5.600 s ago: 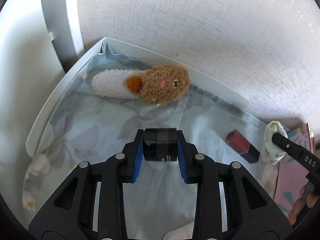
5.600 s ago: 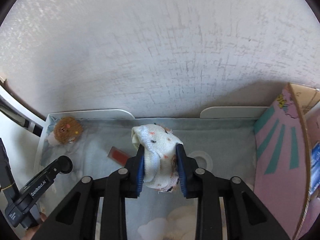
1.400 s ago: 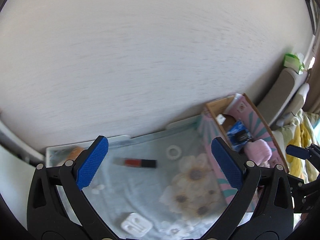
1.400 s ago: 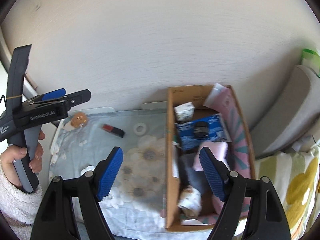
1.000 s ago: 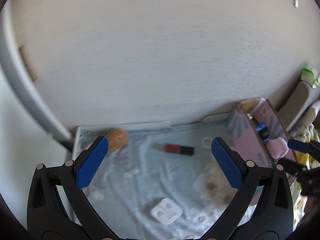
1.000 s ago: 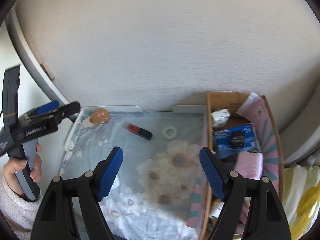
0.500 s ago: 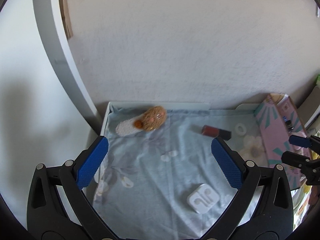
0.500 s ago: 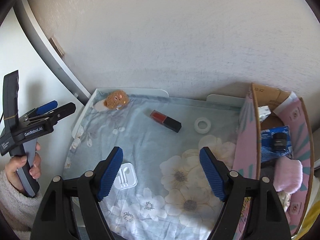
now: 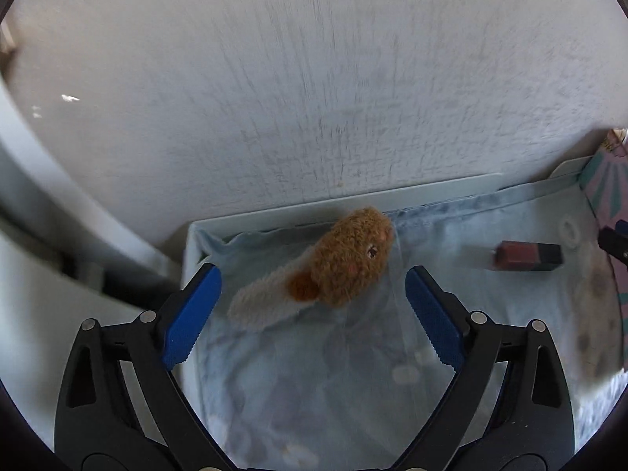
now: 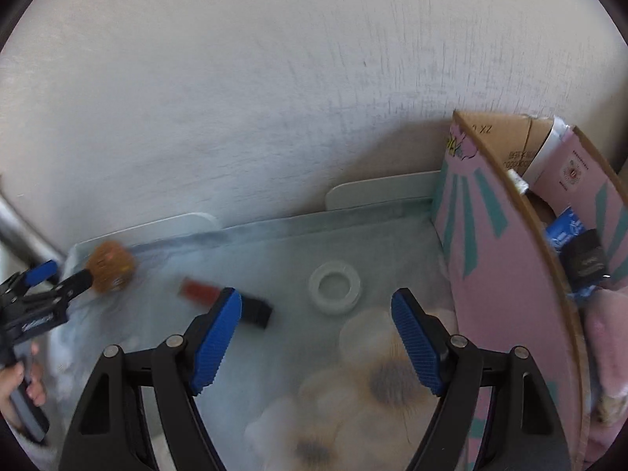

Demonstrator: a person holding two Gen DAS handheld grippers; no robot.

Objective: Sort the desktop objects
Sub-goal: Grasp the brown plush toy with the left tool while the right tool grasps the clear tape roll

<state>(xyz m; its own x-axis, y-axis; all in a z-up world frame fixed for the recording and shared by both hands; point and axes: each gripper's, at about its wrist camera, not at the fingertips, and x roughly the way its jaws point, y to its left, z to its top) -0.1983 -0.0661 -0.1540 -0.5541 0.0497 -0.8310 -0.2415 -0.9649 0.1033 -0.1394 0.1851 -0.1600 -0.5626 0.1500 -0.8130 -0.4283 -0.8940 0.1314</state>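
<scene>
Looking left to right, I see my left claw (image 9: 310,314) wide, jaws just closing a little, framing the plush toy (image 9: 345,259) untouched in the table's (image 9: 298,212) back-left corner by the rim. My right claw (image 10: 314,337) gapes empty over open cloth (image 10: 274,259) between lipstick (image 10: 223,298) and tape ring (image 10: 333,286); the cardboard box (image 10: 482,243) walls the right.

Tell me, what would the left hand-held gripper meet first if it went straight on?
Probably the brown plush toy: it lies just ahead of the open left hand-held gripper, between its jaw lines, though depth is unclear.
</scene>
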